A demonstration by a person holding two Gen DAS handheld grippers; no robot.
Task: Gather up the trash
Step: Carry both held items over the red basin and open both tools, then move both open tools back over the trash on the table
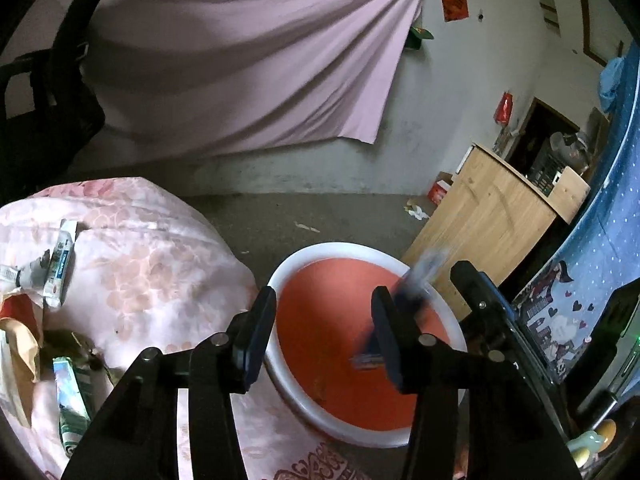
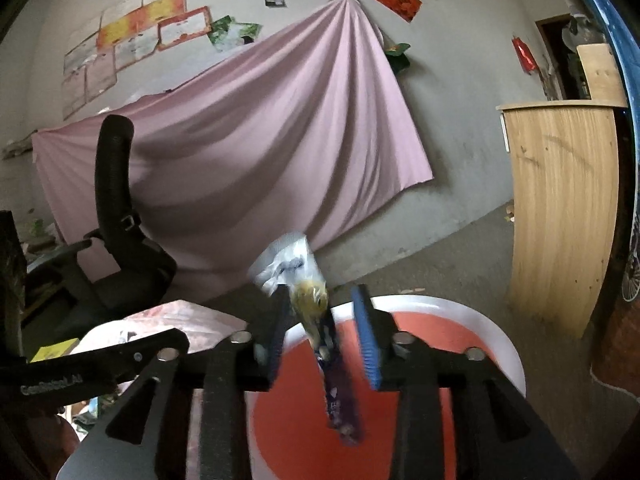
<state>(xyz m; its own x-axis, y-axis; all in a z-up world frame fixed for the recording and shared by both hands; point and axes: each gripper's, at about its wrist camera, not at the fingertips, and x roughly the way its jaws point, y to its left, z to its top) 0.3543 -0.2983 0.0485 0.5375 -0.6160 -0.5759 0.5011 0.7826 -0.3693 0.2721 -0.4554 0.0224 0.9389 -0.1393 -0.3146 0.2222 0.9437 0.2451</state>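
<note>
Left tongs (image 1: pixel 323 296) stand released over the basin (image 1: pixel 280 272) with nothing between the 2 black fingers. The right tongs (image 2: pixel 320 294) are also parted: a blurred wrapper (image 2: pixel 338 380) hangs in the gap, its upper part against the black finger, clear of the blue ribbed pad on the other finger, its lower end over the basin (image 2: pixel 500 340). That wrapper is crinkled clear plastic at the top, yellowish in the middle and a thin dark purple strip below. The left view shows it only as a dark blue smear (image 1: pixel 416 280) behind its own right finger; whether it touches that finger I cannot tell. The basin is round, with a smooth white rim and a flat orange-red inside. Only the left view shows the rest of the trash: crumpled white and blue packets (image 1: pixel 60 264) and a green and white packet (image 1: pixel 72 400) lying on a soft pink flowered quilt (image 1: pixel 152 248) just left of the basin, and a blue dotted cloth (image 1: pixel 600 220) at the right edge. Only the right view shows the rows of papers (image 2: pixel 136 32) taped to the grey wall. Both views take in the pleated pink sheet (image 2: pixel 260 140) pinned to the wall, the black chair (image 2: pixel 120 220) and the pale wood-grain cabinet (image 2: pixel 560 220) beyond the basin.
</note>
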